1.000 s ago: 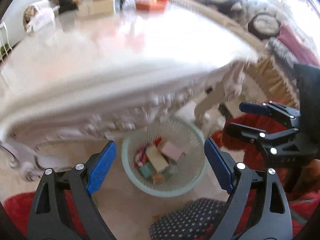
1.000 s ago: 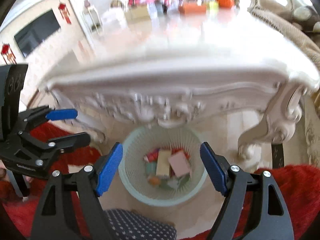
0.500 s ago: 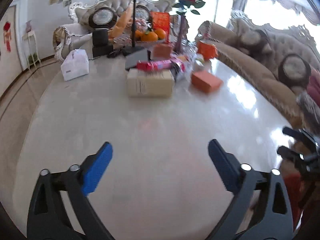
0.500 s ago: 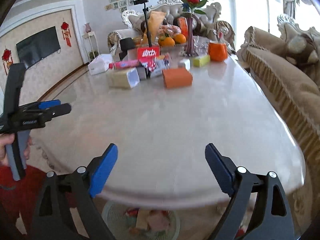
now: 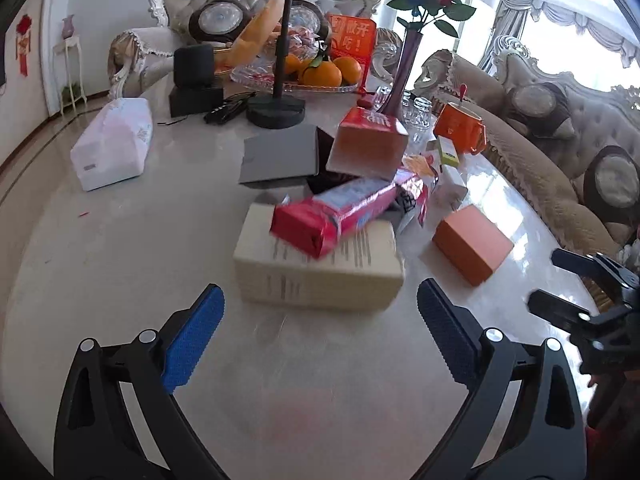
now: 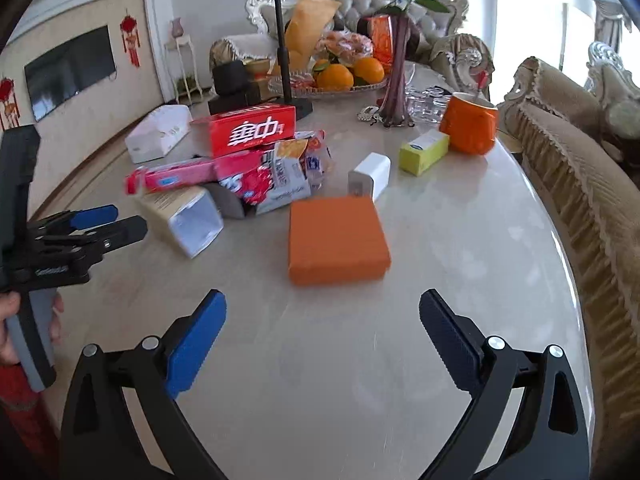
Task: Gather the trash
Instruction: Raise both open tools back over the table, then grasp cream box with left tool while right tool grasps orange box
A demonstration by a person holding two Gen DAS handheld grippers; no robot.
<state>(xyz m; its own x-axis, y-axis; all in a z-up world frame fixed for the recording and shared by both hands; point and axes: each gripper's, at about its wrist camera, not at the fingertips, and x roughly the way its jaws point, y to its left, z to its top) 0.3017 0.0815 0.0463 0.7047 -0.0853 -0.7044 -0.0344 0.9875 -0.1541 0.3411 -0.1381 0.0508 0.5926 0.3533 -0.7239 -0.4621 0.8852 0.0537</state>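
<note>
Trash lies in a heap mid-table. A beige carton [image 5: 316, 268] is nearest my left gripper [image 5: 319, 306], which is open and empty just short of it. A long red and pink packet [image 5: 340, 216] rests on the carton, with a red box [image 5: 368, 144] and crumpled snack wrappers [image 6: 280, 176] behind. A flat orange box [image 6: 336, 240] lies just ahead of my right gripper [image 6: 323, 300], whose jaws are opening with nothing between them. Each gripper shows at the edge of the other's view.
On the marble table [image 6: 440, 264] stand a small white box [image 6: 370, 176], a yellow-green box [image 6: 424, 152], an orange mug [image 6: 472, 124], a vase [image 6: 396, 80], a fruit tray [image 5: 304, 80], a stand [image 5: 276, 112] and a white tissue pack [image 5: 114, 144]. A sofa [image 6: 580, 168] lines the right edge.
Both grippers rose from over the basket under the table and moved forward over the table top toward the heap. The basket has left view. Both pairs of jaws spread wider.
</note>
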